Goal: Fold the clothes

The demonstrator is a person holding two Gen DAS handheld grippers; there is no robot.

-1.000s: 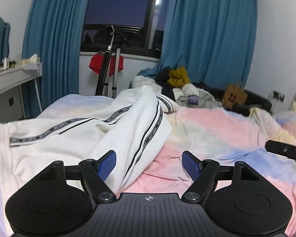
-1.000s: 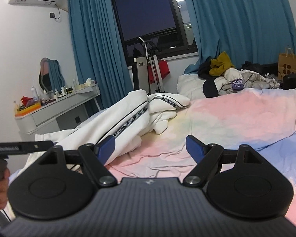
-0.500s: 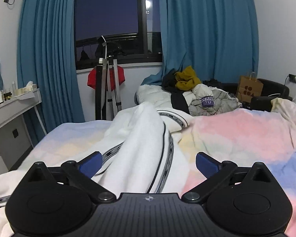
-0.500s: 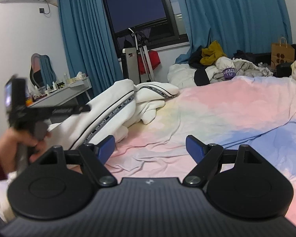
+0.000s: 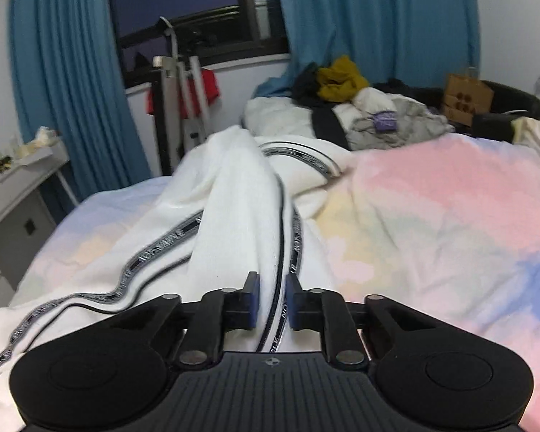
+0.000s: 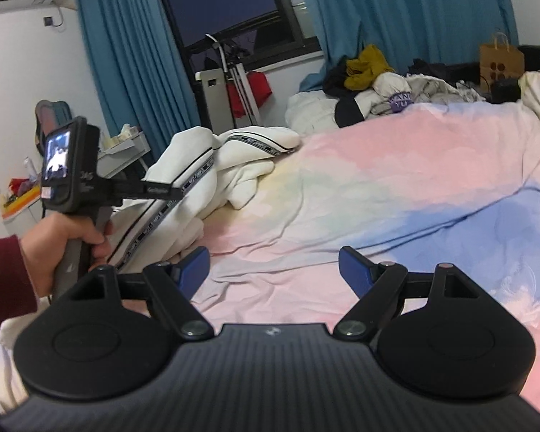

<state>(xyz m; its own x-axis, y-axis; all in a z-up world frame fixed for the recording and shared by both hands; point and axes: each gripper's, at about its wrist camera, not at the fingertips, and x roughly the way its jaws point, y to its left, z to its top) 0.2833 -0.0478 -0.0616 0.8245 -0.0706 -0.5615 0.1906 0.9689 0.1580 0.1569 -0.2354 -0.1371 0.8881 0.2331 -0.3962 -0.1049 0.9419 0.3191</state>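
Nearest the left wrist camera, the left gripper (image 5: 272, 300) pinches a raised ridge of the soft white trousers (image 5: 234, 194) between its blue pads, right on the black lettered stripe. The right gripper (image 6: 273, 270) hangs spread wide over the wrinkled pastel sheet (image 6: 396, 180). The trousers lie crumpled along the bed's left side; a heap of clothes (image 5: 370, 115) sits at the far end.

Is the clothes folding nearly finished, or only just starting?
Only just starting. Nothing looks folded: the white garment lies crumpled on the pastel bedsheet. The left gripper is shut on its striped edge; the right gripper is open and empty. More clothes wait piled behind.
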